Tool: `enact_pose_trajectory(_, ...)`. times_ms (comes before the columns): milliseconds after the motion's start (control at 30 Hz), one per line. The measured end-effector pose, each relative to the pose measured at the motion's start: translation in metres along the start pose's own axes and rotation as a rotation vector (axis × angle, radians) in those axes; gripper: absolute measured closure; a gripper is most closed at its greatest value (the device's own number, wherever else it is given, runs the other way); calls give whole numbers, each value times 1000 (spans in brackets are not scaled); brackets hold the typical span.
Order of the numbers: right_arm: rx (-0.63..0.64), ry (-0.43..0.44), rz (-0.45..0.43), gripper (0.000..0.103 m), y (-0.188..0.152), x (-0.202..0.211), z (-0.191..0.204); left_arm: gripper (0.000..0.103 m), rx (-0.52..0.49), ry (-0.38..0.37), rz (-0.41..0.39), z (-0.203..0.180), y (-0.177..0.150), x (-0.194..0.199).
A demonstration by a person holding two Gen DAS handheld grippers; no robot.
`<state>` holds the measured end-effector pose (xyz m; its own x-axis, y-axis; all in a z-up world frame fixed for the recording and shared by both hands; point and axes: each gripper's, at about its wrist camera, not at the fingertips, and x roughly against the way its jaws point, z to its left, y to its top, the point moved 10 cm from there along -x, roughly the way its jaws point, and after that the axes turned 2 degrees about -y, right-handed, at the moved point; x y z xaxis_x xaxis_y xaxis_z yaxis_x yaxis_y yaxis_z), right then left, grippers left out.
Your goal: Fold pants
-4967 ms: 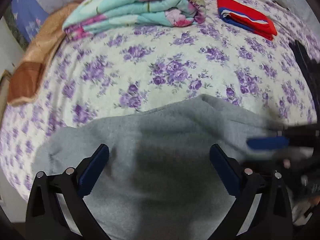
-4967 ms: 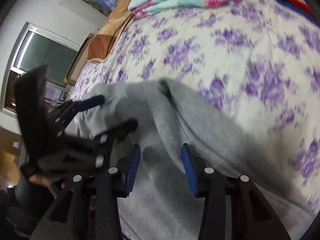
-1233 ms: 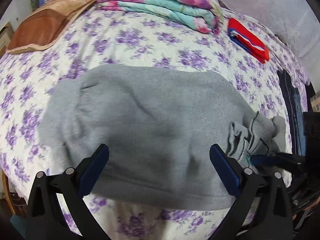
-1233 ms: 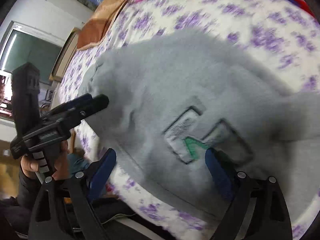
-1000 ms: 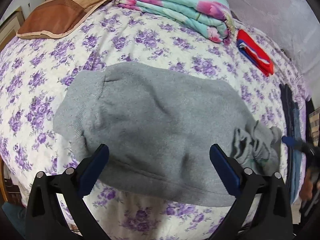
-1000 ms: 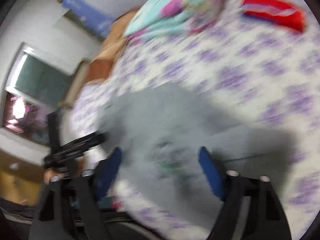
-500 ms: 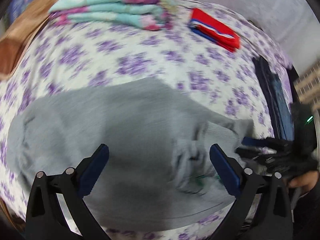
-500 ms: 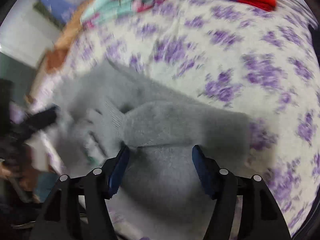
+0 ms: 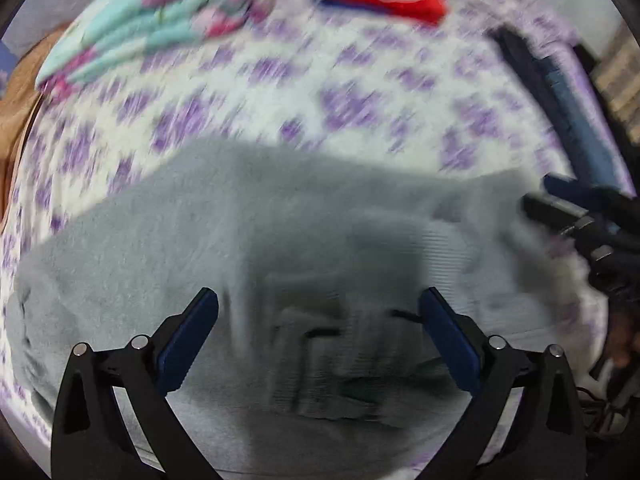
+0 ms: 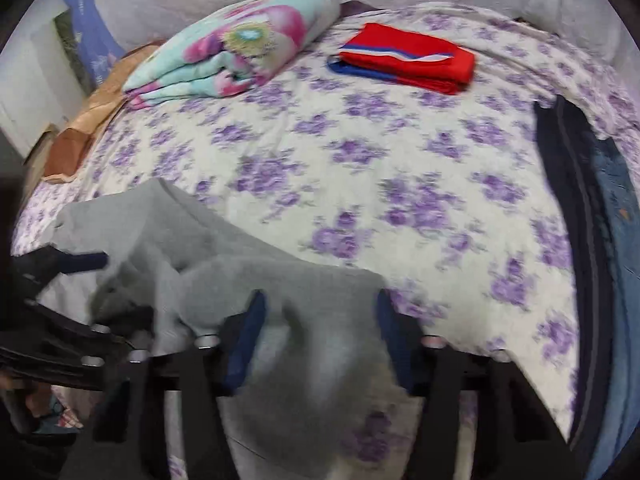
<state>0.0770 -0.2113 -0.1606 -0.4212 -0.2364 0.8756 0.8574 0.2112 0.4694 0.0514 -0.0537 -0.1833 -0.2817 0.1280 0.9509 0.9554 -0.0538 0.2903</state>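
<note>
Grey sweatpants [image 9: 248, 240] lie folded on the purple-flowered bed sheet [image 9: 360, 92]; their ribbed waistband and label end sits near the front. My left gripper [image 9: 318, 334] is open and empty just above the waistband end. My right gripper [image 10: 320, 332] is open over the right end of the pants [image 10: 304, 300], with cloth between its spread fingers and not pinched. The right gripper also shows at the right edge of the left wrist view [image 9: 576, 208]. The left wrist view is motion-blurred.
A folded floral quilt [image 10: 236, 48] and folded red and blue pants [image 10: 408, 56] lie at the back of the bed. Dark jeans [image 10: 592, 220] lie along the right edge. A brown pillow [image 10: 84, 124] is at the far left.
Both grippers have dropped closer to the grey pants. The right gripper has swung from the label end to the pants' right end. The left gripper has moved toward the waistband.
</note>
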Motion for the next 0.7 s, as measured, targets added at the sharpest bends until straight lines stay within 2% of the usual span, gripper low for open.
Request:
enact_pose_trajectory(67,2,30,96,58,-12,-22,5,4,128,-109,34,11,-6,-8)
enact_pose_trajectory(133,7,52,189,57,-29,-38,6,4,178,-139,43,16,-7,-8)
enact_pose_trajectory(200,-13,79,165,56,-26,-23,4,4,160,-130,36,18,-7,-4)
enact_pose_trajectory(300,0,105,111,49,-23,14,4,4,147,-99,7,22,-9,6)
enact_pose_trajectory(367,49,187,121,49,-35,35,17,4,163,-94,-2,28,-10,7)
enact_pose_trajectory(433,89,224,210,47,-63,29,29,4,193,-113,11,32,-12,4)
enact_pose_trajectory(533,154,122,295,39,-94,-4,33,4,234,-145,4,38,-10,10)
enact_pose_trajectory(600,128,131,281,33,-90,-7,39,5,235,-136,-31,47,-6,24)
enact_pose_trajectory(700,92,177,274,33,-75,4,38,5,248,-103,-105,74,0,52)
